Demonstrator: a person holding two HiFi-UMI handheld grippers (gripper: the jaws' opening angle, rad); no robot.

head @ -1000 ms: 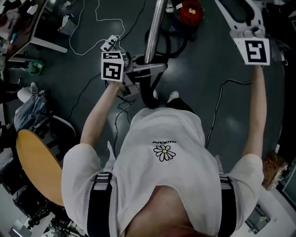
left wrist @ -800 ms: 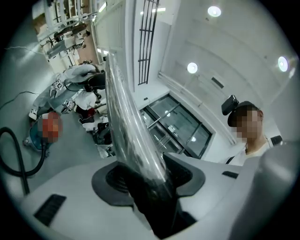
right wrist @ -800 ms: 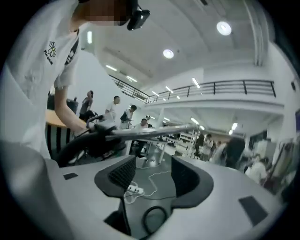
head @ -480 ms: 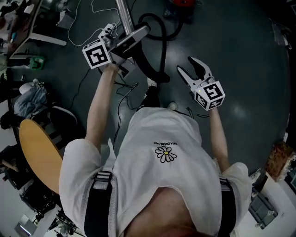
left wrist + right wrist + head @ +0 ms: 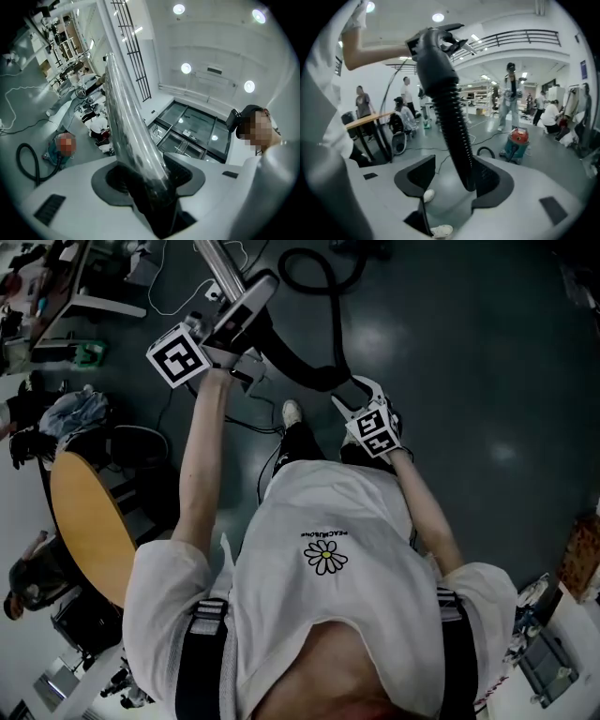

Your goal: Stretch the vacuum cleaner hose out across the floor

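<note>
In the head view my left gripper [image 5: 236, 317] is shut on the vacuum's shiny metal wand [image 5: 217, 273] where it meets the black handle. Seen from the left gripper view, the wand [image 5: 123, 117] fills the gap between the pads of the left gripper [image 5: 146, 176]. The black ribbed hose [image 5: 305, 371] curves down from the handle to my right gripper [image 5: 354, 393]. In the right gripper view the hose [image 5: 451, 117] runs between the jaws of the right gripper [image 5: 454, 180]; it lies against the right pad and stands clear of the left pad. The red-topped vacuum canister [image 5: 516, 140] stands on the floor behind.
A round wooden table [image 5: 80, 521] and a chair with a bag [image 5: 75, 416] stand at the left. White cables [image 5: 173, 298] trail on the dark floor. More hose loops at the top [image 5: 319, 277]. The wearer's shoe [image 5: 292, 412] is below the hose. Several people [image 5: 510, 93] stand far off.
The right gripper has swung down from the upper right to the hose near the body. The left gripper, with the wand, has shifted to the left and tilted.
</note>
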